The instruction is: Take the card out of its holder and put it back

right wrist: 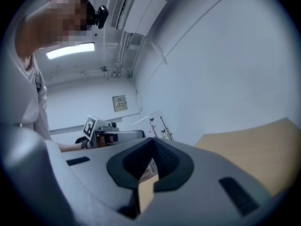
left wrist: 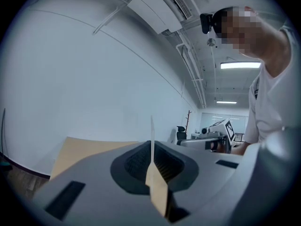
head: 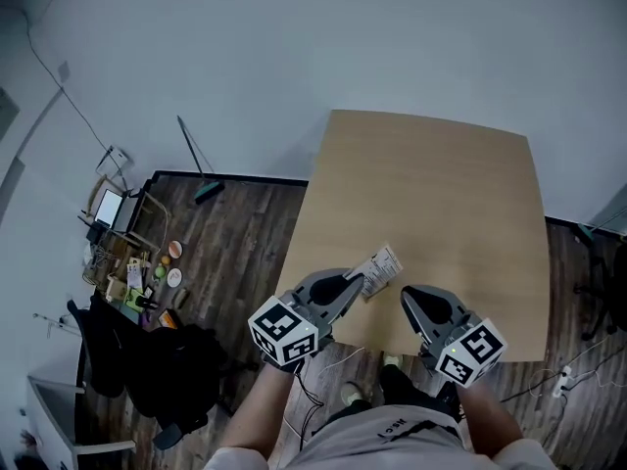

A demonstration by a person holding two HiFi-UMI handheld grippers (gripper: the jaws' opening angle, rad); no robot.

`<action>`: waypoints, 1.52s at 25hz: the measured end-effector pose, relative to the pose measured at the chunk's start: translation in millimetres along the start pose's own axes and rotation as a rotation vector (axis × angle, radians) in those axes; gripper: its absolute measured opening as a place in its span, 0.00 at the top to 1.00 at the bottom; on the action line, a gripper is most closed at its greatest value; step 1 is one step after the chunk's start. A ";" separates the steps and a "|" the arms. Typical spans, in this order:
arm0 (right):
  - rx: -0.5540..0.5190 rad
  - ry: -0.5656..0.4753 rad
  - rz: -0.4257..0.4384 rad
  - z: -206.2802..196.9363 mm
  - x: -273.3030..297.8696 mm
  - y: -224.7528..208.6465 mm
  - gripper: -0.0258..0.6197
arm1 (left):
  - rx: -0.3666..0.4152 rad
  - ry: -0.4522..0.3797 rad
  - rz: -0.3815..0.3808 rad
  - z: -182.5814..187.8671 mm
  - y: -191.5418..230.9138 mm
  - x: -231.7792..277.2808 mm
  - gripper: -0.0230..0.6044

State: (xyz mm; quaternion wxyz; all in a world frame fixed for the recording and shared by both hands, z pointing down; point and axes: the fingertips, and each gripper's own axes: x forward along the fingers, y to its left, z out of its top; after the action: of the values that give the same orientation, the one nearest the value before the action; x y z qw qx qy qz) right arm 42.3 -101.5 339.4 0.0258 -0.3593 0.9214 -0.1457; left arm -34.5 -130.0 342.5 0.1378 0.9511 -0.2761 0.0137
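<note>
A white printed card (head: 380,266) hangs just above the wooden table (head: 441,174) near its front edge. My left gripper (head: 361,284) is shut on the card's near end. In the left gripper view the card (left wrist: 152,135) stands edge-on between the pads. I cannot tell whether it sits in a clear holder. My right gripper (head: 411,298) hovers a short way to the right of the card, apart from it, its jaws together with nothing in them. The right gripper view shows the card (right wrist: 157,122) beside the left gripper (right wrist: 113,136), beyond my right gripper (right wrist: 153,142).
The bare tabletop stretches away behind the card. On the dark wood floor to the left are a cluttered rack (head: 127,262), a black chair with a bag (head: 147,360) and a broom (head: 201,169). A power strip (head: 563,380) lies at the right.
</note>
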 end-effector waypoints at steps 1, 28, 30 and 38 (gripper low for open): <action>-0.003 -0.006 0.002 2.5 -1.3 1.8 0.94 | -0.002 -0.002 -0.002 2.6 -2.7 -1.8 0.92; -0.008 -0.035 -0.023 12.2 -14.1 9.5 0.94 | 0.019 0.034 -0.054 -5.2 -12.1 -8.6 0.92; -0.001 -0.028 -0.030 8.5 -11.1 4.1 0.94 | 0.019 0.049 -0.060 -14.0 -4.9 -5.0 0.92; 0.014 0.017 -0.037 -22.8 -3.3 -16.4 0.94 | 0.029 0.091 -0.047 -72.9 32.4 11.8 0.92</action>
State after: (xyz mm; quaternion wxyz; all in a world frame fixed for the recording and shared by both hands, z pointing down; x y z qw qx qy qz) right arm 52.1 -105.1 365.7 0.0179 -0.3748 0.9138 -0.1555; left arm -38.0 -142.7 422.1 0.1365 0.9576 -0.2471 0.0578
